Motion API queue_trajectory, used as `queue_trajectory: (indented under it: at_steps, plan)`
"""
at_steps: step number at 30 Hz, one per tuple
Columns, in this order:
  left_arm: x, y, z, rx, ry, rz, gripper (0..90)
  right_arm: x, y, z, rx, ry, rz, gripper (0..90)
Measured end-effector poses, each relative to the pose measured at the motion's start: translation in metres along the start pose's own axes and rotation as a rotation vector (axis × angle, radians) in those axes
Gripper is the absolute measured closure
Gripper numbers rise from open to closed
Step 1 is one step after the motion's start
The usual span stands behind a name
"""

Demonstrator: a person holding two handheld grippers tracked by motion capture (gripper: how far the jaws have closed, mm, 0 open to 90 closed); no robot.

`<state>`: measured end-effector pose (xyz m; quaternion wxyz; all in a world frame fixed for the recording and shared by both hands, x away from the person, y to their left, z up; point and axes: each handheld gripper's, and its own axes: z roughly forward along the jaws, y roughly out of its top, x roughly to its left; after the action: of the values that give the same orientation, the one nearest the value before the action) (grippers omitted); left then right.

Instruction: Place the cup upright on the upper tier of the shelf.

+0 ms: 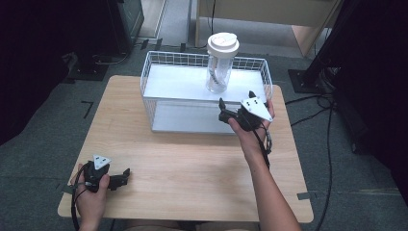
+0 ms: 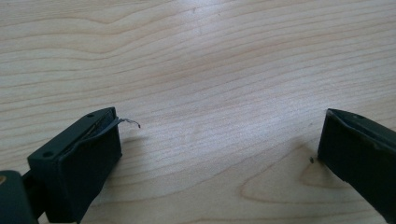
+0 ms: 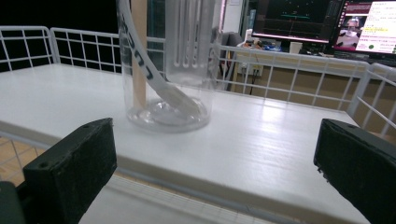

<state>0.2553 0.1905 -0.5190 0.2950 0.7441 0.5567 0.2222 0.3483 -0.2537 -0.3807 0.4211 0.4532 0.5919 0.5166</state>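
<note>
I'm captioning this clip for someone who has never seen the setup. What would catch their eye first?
Probably the clear tumbler with its white lid, standing upright on the upper shelf of the white wire rack at the table's far side. Next, the right tool, open and raised at the rack's front edge, facing the tumbler. The left tool rests open on the bare wooden table near its front left corner.
</note>
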Motion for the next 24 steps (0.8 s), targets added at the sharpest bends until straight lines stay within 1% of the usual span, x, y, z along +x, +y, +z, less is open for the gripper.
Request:
queue_trajectory:
  at_steps: [1,3,4,6,8,10,12,15,16,20,24]
  plan:
    - [0.000,0.000,0.000,0.001,0.001,0.001,0.0,-0.003,-0.005,-0.005,0.002,-0.005,-0.005,0.0]
    - [0.000,0.000,0.000,0.001,0.001,0.001,0.0,-0.005,-0.007,-0.007,0.003,-0.005,-0.009,0.0]
    - [0.000,0.000,0.000,0.001,0.001,0.004,0.0,-0.008,-0.011,-0.012,0.008,-0.011,-0.009,0.0]
    - [0.000,0.000,0.000,0.002,0.001,0.004,0.0,-0.009,-0.013,-0.014,0.010,-0.011,-0.008,0.0]
    - [0.000,0.000,0.000,0.002,0.002,0.005,0.0,-0.013,-0.019,-0.021,0.015,-0.013,0.002,0.0]
    - [0.000,0.000,0.000,0.002,0.002,0.005,0.0,-0.015,-0.021,-0.023,0.014,-0.014,-0.005,0.0]
    - [0.000,0.000,0.000,0.003,0.002,0.005,0.0,-0.018,-0.028,-0.029,0.025,-0.016,-0.003,0.0]
    - [0.000,0.000,0.000,0.003,0.001,0.003,0.0,-0.021,-0.033,-0.034,0.032,-0.018,0.002,0.0]
    - [0.000,0.000,0.000,0.004,0.001,0.003,0.0,-0.024,-0.039,-0.038,0.041,-0.022,0.007,0.0]
    - [0.000,0.000,0.000,0.004,0.002,0.004,0.0,-0.029,-0.050,-0.045,0.057,-0.032,0.023,0.0]
    - [0.000,0.000,0.000,0.004,0.002,0.004,0.0,-0.033,-0.057,-0.051,0.066,-0.035,0.026,0.0]
